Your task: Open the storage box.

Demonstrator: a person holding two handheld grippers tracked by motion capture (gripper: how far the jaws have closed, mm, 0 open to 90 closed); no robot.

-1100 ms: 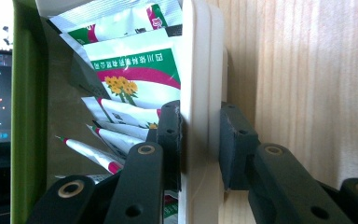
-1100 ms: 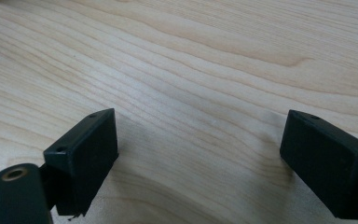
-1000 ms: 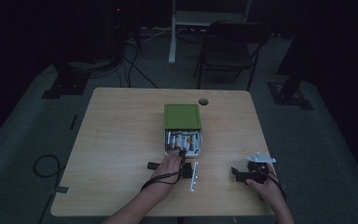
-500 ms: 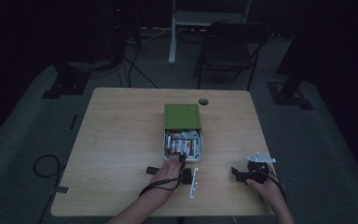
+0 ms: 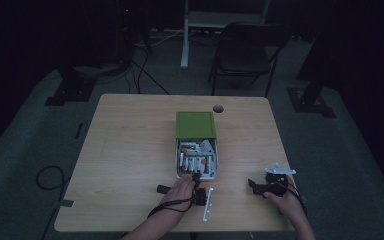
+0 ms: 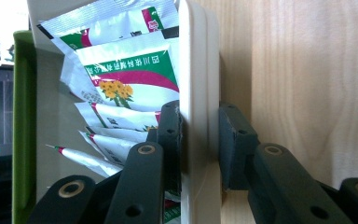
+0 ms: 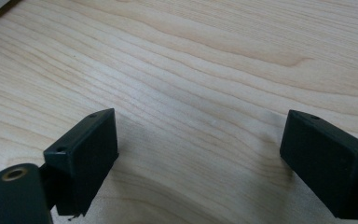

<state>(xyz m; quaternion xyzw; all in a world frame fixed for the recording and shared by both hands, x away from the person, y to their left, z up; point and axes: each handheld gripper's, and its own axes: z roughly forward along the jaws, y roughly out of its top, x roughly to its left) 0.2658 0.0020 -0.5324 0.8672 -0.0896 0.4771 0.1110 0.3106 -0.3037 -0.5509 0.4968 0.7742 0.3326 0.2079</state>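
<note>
The left gripper [image 5: 196,186] is sitting near the front edge of the tabletop [image 5: 125,150], a little right of the middle, with the person's left hand [image 5: 179,191] wrapped around it. Its jaws are clamping the near wall of the white box [image 6: 192,93], one pad inside the box and one outside against the pale plastic, as the left gripper view is showing. The box [image 5: 197,159] is lying in the middle of the tabletop, its near end reaching toward the front edge, and its green lid [image 5: 195,124] is standing open on the far side, toward the back edge. Inside, white sachets [image 6: 121,70] with green and red printing and a small yellow flower picture are leaning in a row; from the high view they are showing as a packed cluster [image 5: 195,161].

The right gripper [image 5: 260,186] is resting near the front right corner of the tabletop, well apart from the box, held by the right hand [image 5: 286,201]. Its jaws are standing wide open over bare wood grain [image 7: 200,79], with nothing between the pads.

A round cable hole [image 5: 218,108] is sitting near the back edge, just beyond the lid.
</note>
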